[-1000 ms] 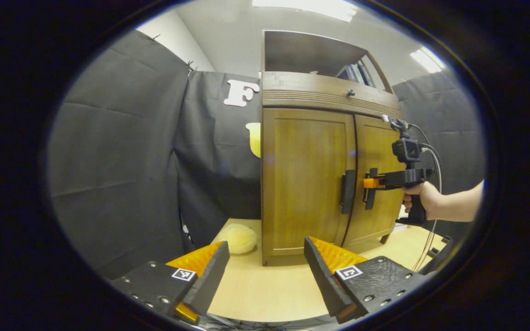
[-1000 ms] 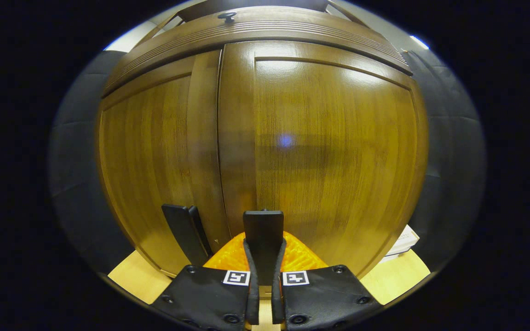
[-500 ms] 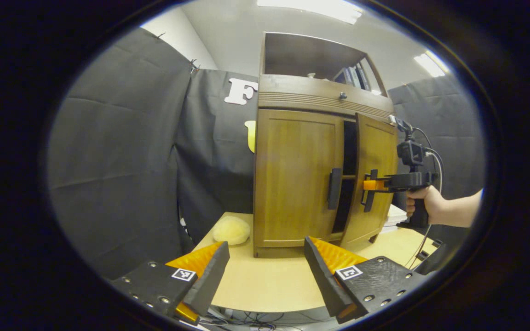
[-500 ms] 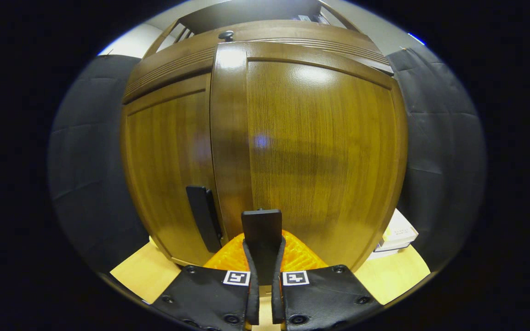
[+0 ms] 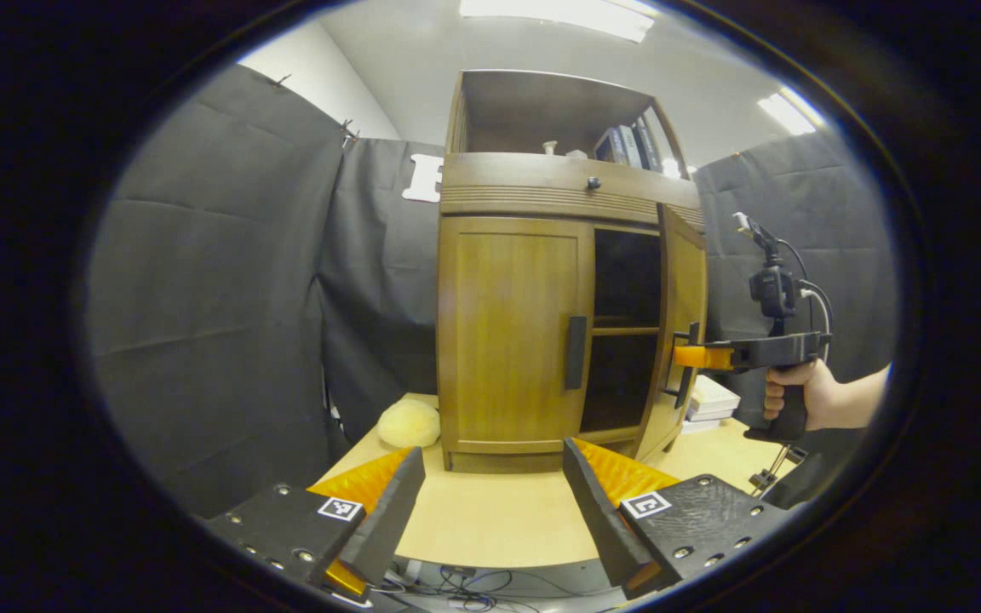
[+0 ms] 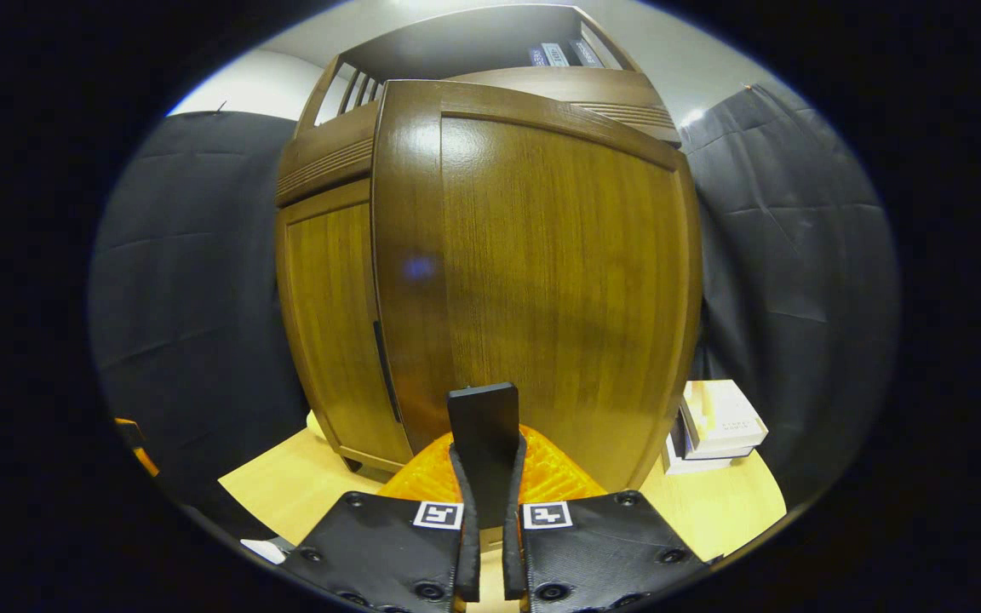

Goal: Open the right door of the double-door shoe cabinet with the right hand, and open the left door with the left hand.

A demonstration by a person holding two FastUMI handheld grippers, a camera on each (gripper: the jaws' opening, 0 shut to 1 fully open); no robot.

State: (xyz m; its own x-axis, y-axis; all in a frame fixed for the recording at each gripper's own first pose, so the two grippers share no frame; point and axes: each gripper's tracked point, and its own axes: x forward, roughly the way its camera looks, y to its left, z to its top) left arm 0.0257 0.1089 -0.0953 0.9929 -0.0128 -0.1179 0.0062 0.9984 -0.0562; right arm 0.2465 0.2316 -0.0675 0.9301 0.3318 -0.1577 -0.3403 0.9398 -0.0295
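Swung wider, right door [image 6: 542, 281]; its handle [image 6: 484, 426] sits between right gripper [image 6: 487, 477] fingers.

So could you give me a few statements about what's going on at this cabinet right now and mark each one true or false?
1. The cabinet's right door is swung open. True.
2. The left door is open too. False: it sits shut, its dark handle untouched.
3. The right gripper is clamped on the right door's handle. True: both fingers press on it.
4. The left gripper holds the left door's handle. False: it is open and hangs apart from the cabinet, over the table.
5. A yellowish plush thing lies on the table beside the cabinet. True.
6. The top shelf is bare. False: books stand there.
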